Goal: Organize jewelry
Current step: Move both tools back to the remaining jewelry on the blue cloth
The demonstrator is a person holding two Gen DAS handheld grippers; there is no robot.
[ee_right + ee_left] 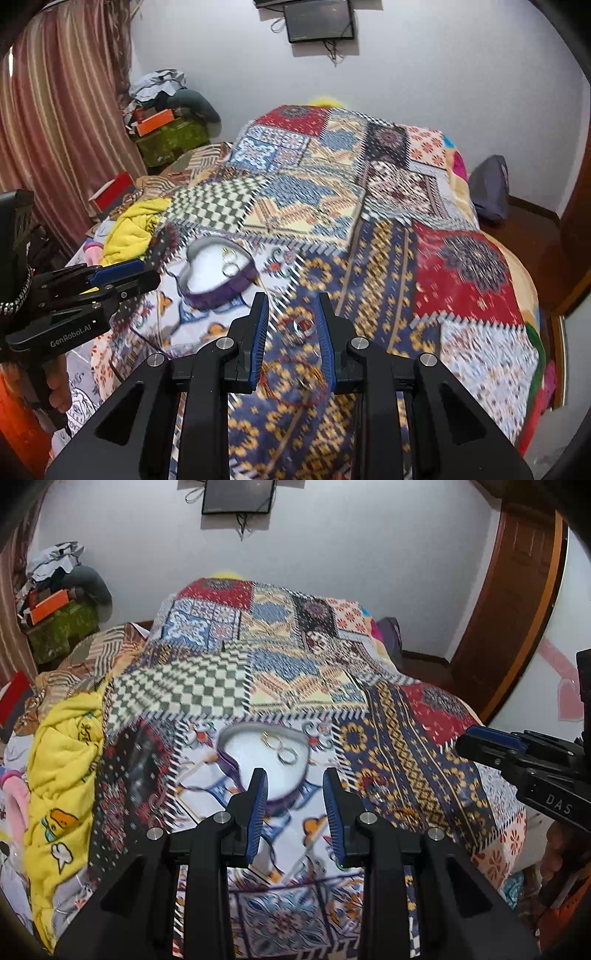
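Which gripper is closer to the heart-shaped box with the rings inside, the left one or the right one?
Left. The left gripper points straight at the heart-shaped box, its fingertips just before the near rim. The right gripper is off to the side, over the blue-yellow patch.

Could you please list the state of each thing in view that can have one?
Heart-shaped box: lid off, rings inside.
Rings: lying in the box.
Left hand-held gripper: jaws parted, nothing between.
Right hand-held gripper: jaws parted, nothing gripped.
Wall screen: dark.
Red cord: loose on the quilt.
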